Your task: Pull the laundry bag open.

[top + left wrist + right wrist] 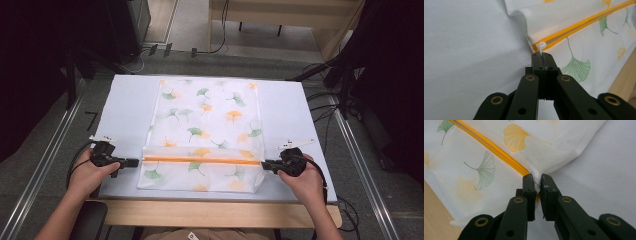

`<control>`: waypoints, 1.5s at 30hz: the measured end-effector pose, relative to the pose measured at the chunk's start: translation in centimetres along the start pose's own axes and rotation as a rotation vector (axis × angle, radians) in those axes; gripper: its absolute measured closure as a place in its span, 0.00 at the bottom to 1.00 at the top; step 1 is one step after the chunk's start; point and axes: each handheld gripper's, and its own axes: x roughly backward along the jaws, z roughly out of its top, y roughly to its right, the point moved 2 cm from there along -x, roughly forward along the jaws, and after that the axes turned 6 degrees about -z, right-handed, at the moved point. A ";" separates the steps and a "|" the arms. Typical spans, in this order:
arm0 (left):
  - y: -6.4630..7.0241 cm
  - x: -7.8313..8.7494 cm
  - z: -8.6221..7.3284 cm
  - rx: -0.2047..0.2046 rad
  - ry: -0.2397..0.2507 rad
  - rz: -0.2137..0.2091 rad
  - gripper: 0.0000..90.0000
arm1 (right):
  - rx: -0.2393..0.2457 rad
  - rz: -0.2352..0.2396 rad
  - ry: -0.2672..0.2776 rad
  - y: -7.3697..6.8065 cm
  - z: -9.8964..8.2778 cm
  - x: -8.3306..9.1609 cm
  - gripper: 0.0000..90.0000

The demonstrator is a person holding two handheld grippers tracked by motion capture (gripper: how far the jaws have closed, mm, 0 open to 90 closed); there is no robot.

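Two grippers at mesh bag (pixel 205 135) flat on counter (pixel 127 110): left gripper (pixel 543 60) clenched on zipper pull (pixel 540 46), right gripper (pixel 537 185) pinching zipper-end fabric. Bag light, soft, floppy; hold pull and seam.

Grey floor (pixel 40 150), wooden furniture (pixel 280 12) behind

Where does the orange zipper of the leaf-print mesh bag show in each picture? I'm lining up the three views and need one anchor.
High view: the orange zipper runs level across the bag's near part, between the two grippers.
Left gripper view: it slants from the upper right corner down to the white pull tab at the jaw tips.
Right gripper view: it slants from the top left down to the jaw tips.
Shared landmark: the green ginkgo leaf printed beside the zipper.
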 end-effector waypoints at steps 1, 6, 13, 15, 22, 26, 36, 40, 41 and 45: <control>0.0 0.0 0.0 0.000 0.000 0.004 1.00 | 0.006 0.003 -0.002 0.0 0.0 -0.1 0.94; -0.1 -0.1 0.1 -0.004 0.006 0.008 1.00 | 0.014 0.003 -0.003 0.0 0.0 -0.2 0.94; -0.1 -0.2 0.1 -0.014 0.009 0.013 1.00 | 0.012 -0.005 -0.001 0.1 0.1 -0.5 0.93; -0.1 -0.2 0.1 -0.010 0.012 0.012 1.00 | 0.011 -0.007 -0.003 0.2 0.1 -0.6 0.92; -0.3 -0.1 0.0 -0.009 0.022 0.012 0.95 | 0.020 0.001 0.002 0.3 0.0 -0.5 0.90; -0.1 0.0 0.0 -0.007 0.035 0.006 0.87 | 0.017 0.010 0.004 0.5 -0.2 -0.4 0.85; 0.3 0.3 0.2 -0.083 0.098 0.028 0.72 | 0.031 0.014 0.080 0.1 -0.1 -0.1 0.61; 0.4 0.4 0.3 -0.095 0.129 0.033 0.64 | 0.010 0.010 0.103 0.1 0.0 -0.1 0.55; 0.4 0.4 0.3 -0.102 0.137 0.035 0.62 | 0.005 0.011 0.107 0.1 0.0 0.0 0.55; 0.4 0.4 0.4 -0.118 0.157 0.044 0.57 | -0.001 0.003 0.126 0.3 0.0 0.2 0.53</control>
